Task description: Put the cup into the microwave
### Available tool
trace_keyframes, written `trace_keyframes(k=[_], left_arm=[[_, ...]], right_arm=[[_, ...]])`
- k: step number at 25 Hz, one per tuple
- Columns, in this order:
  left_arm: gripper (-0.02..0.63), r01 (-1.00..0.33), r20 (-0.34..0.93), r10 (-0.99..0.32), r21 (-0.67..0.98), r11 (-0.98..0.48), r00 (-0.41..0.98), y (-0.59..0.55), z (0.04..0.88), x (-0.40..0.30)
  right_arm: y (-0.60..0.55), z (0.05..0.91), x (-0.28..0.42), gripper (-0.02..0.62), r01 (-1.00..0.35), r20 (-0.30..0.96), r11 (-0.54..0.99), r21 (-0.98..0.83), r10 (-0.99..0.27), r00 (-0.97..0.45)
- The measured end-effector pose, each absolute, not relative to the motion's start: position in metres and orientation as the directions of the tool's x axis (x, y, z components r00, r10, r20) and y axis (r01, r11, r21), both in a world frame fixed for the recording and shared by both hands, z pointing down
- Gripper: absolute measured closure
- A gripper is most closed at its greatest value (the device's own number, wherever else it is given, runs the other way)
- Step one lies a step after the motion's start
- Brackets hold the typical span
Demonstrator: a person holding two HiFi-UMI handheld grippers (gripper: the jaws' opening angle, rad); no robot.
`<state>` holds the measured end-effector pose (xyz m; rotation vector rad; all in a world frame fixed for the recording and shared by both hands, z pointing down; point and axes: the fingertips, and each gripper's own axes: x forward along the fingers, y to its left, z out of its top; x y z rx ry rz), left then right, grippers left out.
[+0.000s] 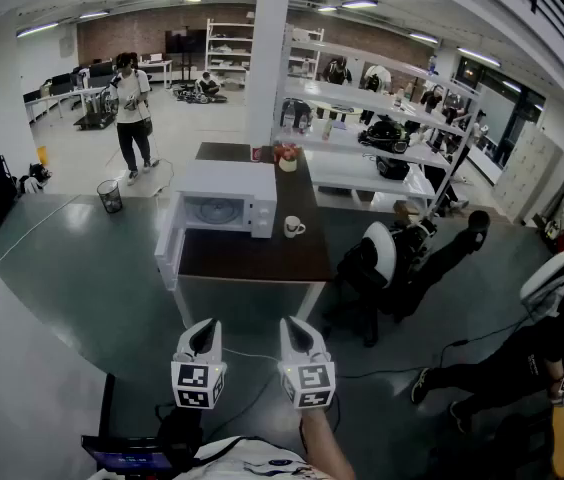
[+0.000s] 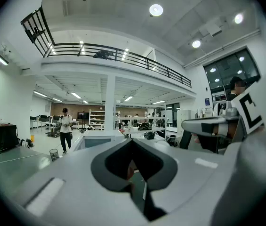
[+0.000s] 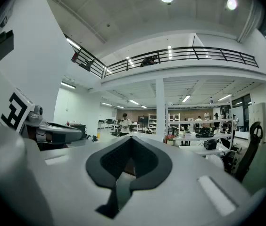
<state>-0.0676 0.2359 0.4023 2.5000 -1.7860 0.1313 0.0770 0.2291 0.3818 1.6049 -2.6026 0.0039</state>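
Note:
In the head view a white cup (image 1: pixel 293 226) stands on the dark tabletop (image 1: pixel 252 256), just right of the white microwave (image 1: pixel 220 206). The microwave's door (image 1: pixel 168 250) hangs swung open at its left. My left gripper (image 1: pixel 203 326) and right gripper (image 1: pixel 295 323) are side by side near the bottom of the view, well short of the table. Both are shut with nothing in them. In the left gripper view the left gripper (image 2: pixel 132 144) points level at the microwave (image 2: pixel 97 140). The right gripper (image 3: pixel 132 142) points the same way, and the cup is hidden behind its jaws.
A red-topped jar and a bowl (image 1: pixel 284 155) stand at the table's far end. A black office chair (image 1: pixel 377 260) is right of the table. One person (image 1: pixel 132 108) stands far back left and another (image 1: pixel 522 363) crouches at the right. Shelving racks (image 1: pixel 362 118) fill the back right. A waste bin (image 1: pixel 109 196) stands left.

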Motion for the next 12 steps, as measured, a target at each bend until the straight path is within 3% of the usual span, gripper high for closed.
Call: trace_keyframes(k=[12], left_arm=[[0.607, -0.946, 0.121, -0.939, 0.009, -0.323, 0.322, 0.2312, 0.406, -0.0591]], right_arm=[[0.2263, 0.3873, 0.0812, 0.597, -0.882, 0.086, 0.469, 0.031, -0.881, -0.466]])
